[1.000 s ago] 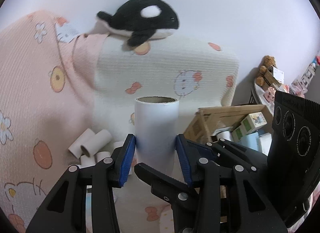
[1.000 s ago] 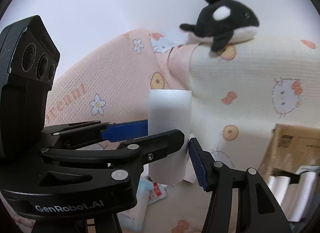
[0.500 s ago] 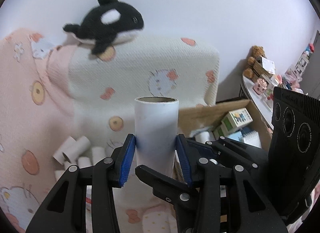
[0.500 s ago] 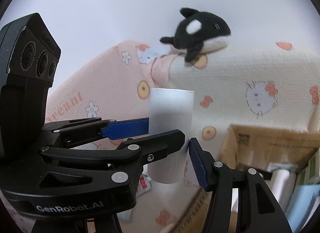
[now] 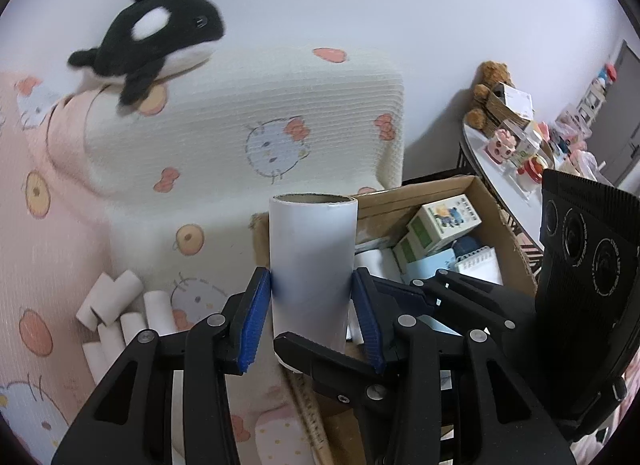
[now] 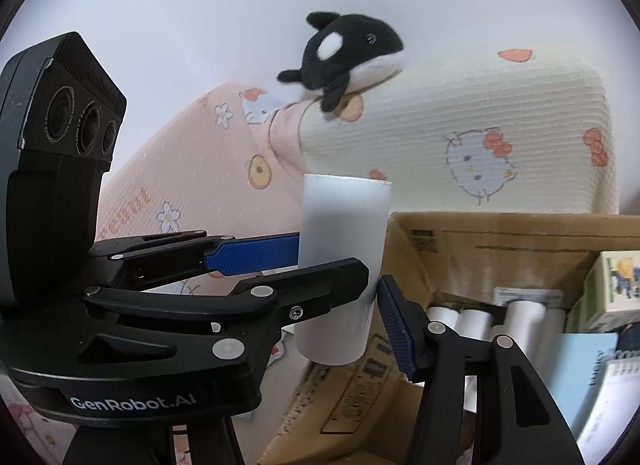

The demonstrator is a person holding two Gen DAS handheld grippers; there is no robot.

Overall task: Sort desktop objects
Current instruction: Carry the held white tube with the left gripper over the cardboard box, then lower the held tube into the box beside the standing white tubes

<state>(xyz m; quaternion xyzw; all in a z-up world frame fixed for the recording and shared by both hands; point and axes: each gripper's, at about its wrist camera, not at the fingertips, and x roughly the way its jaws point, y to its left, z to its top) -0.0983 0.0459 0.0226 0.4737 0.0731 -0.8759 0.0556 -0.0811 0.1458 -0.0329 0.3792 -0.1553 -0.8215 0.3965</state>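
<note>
A white paper tube [image 5: 312, 261] [image 6: 340, 265] stands upright in the air, held by both grippers. My left gripper [image 5: 314, 317] has its blue pads pressed on the tube's left and right sides. My right gripper [image 6: 340, 305] comes in from the right, its blue pad [image 6: 394, 325] against the tube's right edge. Its other finger is hidden behind the left gripper's body. The tube hangs over the near left corner of an open cardboard box [image 5: 480, 189] [image 6: 500, 233]. Several more white tubes [image 5: 116, 305] lie loose on the printed cover to the left.
The box holds white tubes [image 6: 472, 317], small cartons [image 5: 444, 221] and a notebook [image 5: 480, 265]. A plush orca [image 5: 152, 37] [image 6: 344, 49] sits on top of a cream cushion [image 5: 248, 125] behind. A round side table [image 5: 492, 169] crowded with trinkets stands at the far right.
Both grippers have carried the tube to the right together. The orca and cushion have slid left in both views, and the cardboard box has come in under and beside the tube.
</note>
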